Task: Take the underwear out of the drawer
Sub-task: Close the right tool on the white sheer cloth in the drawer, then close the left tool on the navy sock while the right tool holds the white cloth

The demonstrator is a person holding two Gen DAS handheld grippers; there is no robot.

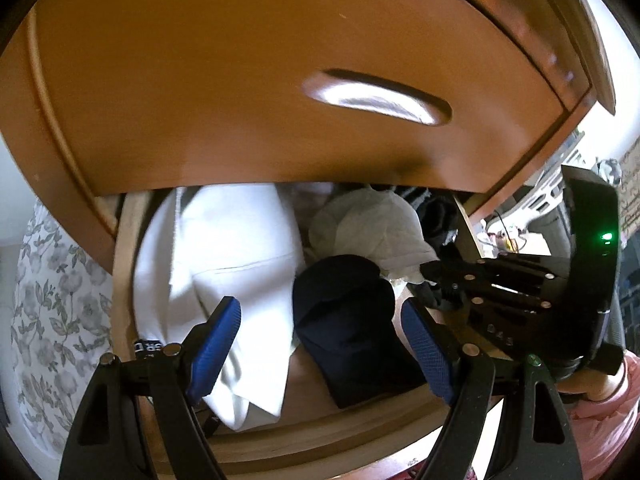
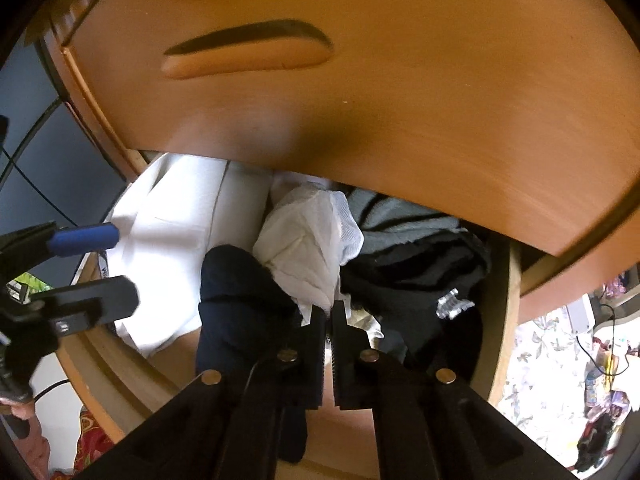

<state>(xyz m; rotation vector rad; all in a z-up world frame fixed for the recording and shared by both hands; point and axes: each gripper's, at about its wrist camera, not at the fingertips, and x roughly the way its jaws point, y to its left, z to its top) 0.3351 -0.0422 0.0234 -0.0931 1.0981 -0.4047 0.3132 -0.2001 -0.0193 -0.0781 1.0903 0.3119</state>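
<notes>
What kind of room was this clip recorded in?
Probably a bedroom or similar living space in a home. An open wooden drawer holds folded white clothing, a dark navy garment and striped grey knitwear, and floral-print fabric hangs beside the furniture.

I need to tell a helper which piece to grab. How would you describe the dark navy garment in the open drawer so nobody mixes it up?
Look into the open wooden drawer under the orange-brown drawer front. Near its front edge, between the large folded white cloth and the crumpled white mesh piece, lies the dark navy garment. It is the only plain dark blue item; the gray and black striped knit sits further right.
</notes>
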